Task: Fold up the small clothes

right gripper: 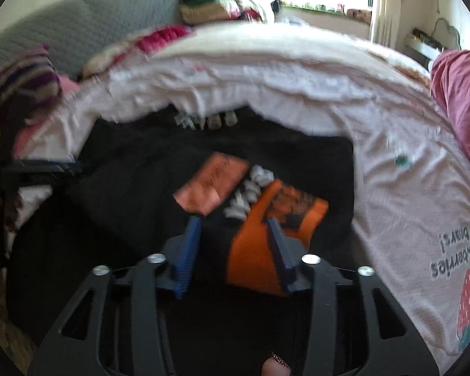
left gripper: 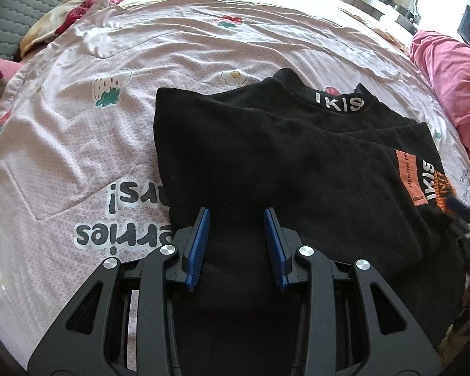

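Observation:
A small black top (left gripper: 282, 156) with white "IKIS" lettering and orange patches lies partly folded on the pink bedsheet (left gripper: 78, 131). My left gripper (left gripper: 237, 216) is open, its blue pads over the garment's near left part, holding nothing. My right gripper (right gripper: 235, 222) is open over the orange print of the same top (right gripper: 125, 172); that view is blurred. The right gripper also shows at the far right edge of the left wrist view (left gripper: 463, 216).
A pink cloth (left gripper: 448, 72) lies at the bed's right side. Red and striped bedding (left gripper: 87, 3) is bunched at the far left by a grey quilted headboard (right gripper: 62, 28). A shelf (left gripper: 388, 3) stands far right by the window.

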A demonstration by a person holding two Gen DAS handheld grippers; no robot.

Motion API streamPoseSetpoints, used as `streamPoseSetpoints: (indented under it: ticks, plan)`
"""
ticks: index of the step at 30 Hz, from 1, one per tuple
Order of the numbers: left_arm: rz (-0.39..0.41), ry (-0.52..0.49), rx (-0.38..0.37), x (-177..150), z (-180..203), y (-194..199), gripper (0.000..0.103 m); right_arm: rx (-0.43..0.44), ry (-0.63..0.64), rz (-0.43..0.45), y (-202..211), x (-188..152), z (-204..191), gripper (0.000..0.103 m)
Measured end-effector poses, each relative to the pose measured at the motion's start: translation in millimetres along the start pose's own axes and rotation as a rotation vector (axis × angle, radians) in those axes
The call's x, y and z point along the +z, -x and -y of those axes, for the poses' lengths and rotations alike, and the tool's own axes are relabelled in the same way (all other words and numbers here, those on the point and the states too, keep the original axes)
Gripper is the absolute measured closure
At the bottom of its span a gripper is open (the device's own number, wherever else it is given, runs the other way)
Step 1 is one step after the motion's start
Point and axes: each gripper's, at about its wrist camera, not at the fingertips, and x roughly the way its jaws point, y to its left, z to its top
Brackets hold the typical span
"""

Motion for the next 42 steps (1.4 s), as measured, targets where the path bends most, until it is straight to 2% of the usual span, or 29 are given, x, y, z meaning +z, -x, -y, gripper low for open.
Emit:
streamPoseSetpoints:
  ticks: [9,17,22,25,26,29,30,31,32,34,37,42]
  plan:
    - [0.005,0.003,-0.007,-1,0,3,0.074,0.004,-0.045,0.012,4,-7,1,0.054]
    - [0.020,0.011,-0.019,-6,0,15,0.074,0.030,-0.062,0.057,19,-4,1,0.052]
    - [0.032,0.021,-0.040,-11,0,24,0.068,0.035,-0.057,0.073,26,-3,-3,0.051]
    - [0.046,0.012,-0.043,-14,2,32,0.066,0.032,-0.056,0.085,28,-3,-6,0.035]
    - [0.054,0.010,-0.046,-15,3,35,0.065,0.034,-0.056,0.089,29,-3,-6,0.035]
    - [0.073,0.004,-0.045,-16,5,42,0.060,0.038,-0.059,0.103,34,-2,-7,0.034]
    - [0.078,0.002,-0.045,-17,5,45,0.058,0.037,-0.062,0.108,35,-2,-7,0.031]
    - [0.084,0.000,-0.046,-18,6,47,0.055,0.038,-0.069,0.115,36,-2,-7,0.023]
    - [0.091,-0.002,-0.045,-19,6,49,0.053,0.041,-0.075,0.121,38,-2,-6,0.019]
    - [0.104,-0.004,-0.043,-19,6,53,0.040,0.044,-0.087,0.134,41,-1,-4,0.017]
    - [0.122,0.001,-0.042,-20,5,58,0.029,0.040,-0.100,0.158,47,0,-1,0.011]
    - [0.145,0.003,-0.045,-22,4,66,0.014,0.048,-0.110,0.190,55,3,0,0.009]
